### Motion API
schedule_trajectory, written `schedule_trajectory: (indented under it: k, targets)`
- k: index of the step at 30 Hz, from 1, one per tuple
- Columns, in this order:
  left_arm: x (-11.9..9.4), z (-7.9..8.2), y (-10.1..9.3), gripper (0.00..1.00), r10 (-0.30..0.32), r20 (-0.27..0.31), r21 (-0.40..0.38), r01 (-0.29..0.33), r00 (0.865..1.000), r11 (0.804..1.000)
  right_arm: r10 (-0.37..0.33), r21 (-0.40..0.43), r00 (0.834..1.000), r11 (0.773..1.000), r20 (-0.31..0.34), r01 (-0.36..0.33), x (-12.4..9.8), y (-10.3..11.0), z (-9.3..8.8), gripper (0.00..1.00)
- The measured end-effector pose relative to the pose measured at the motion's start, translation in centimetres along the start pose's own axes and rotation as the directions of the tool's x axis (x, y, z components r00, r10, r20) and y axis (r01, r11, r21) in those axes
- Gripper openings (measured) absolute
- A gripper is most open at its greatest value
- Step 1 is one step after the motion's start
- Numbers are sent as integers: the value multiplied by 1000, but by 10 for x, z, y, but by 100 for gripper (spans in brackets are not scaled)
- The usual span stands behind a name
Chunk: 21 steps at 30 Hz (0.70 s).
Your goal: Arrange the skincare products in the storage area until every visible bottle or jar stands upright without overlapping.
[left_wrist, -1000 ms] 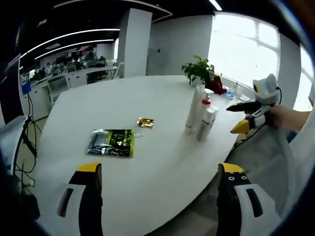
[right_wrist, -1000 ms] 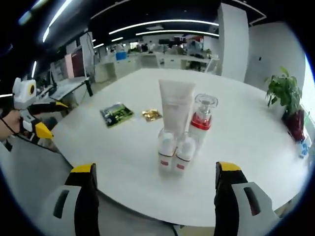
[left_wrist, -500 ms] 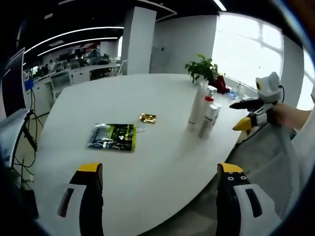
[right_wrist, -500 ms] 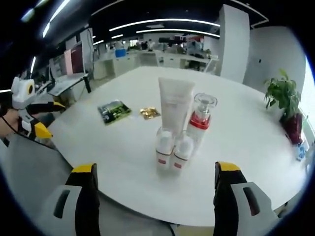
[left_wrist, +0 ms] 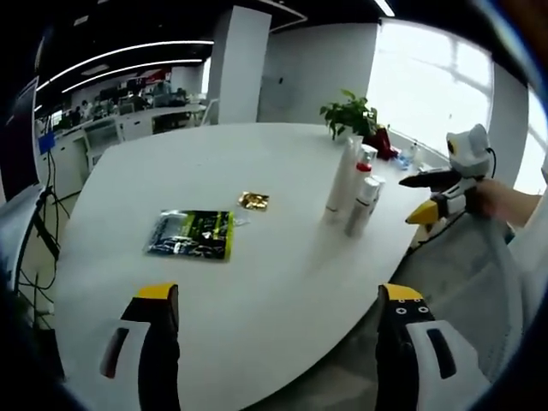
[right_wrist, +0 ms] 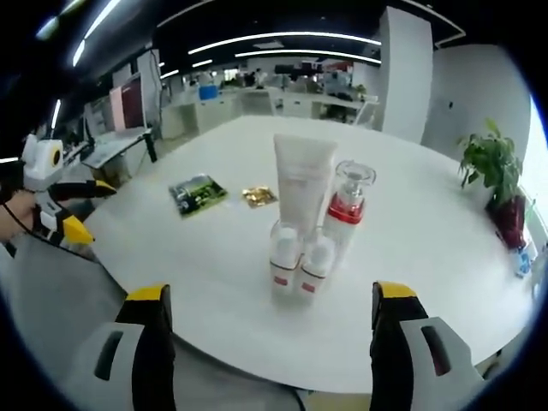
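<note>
At the near edge of the white desk [right_wrist: 214, 291], the right tongs [right_wrist: 271, 342] hang apart and empty, off the desk. Just beyond them four skincare products stand upright in a tight cluster: two small white bottles [right_wrist: 299, 267] in front, a tall white tube [right_wrist: 303, 181] and a red-collared pump bottle [right_wrist: 347, 210] behind. Farther back lie a green packet [right_wrist: 198, 190] and a gold wrapper [right_wrist: 258, 196]. The left tongs [left_wrist: 274, 342] are likewise apart, holding nothing. A potted plant [right_wrist: 495, 171] stands at the far right.
</note>
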<state>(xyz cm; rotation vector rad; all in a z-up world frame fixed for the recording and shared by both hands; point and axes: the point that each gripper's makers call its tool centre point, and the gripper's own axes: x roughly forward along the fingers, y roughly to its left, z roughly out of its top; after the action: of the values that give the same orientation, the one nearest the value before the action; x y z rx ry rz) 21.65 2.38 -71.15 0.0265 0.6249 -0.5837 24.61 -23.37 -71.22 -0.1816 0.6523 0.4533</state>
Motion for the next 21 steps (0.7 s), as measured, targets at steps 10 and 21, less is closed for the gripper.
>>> schedule_trajectory:
  k: [10,21]
  targets:
    - [8,-2,17,90,14,-23,2,-13,1000,1000,6,1,1000,1000,-7,-6,1,1,-2,96]
    - [26,-2,38,90,32,-78,20,-30,996,999,-8,15,1000,1000,-4,8,1,-2,-2,96]
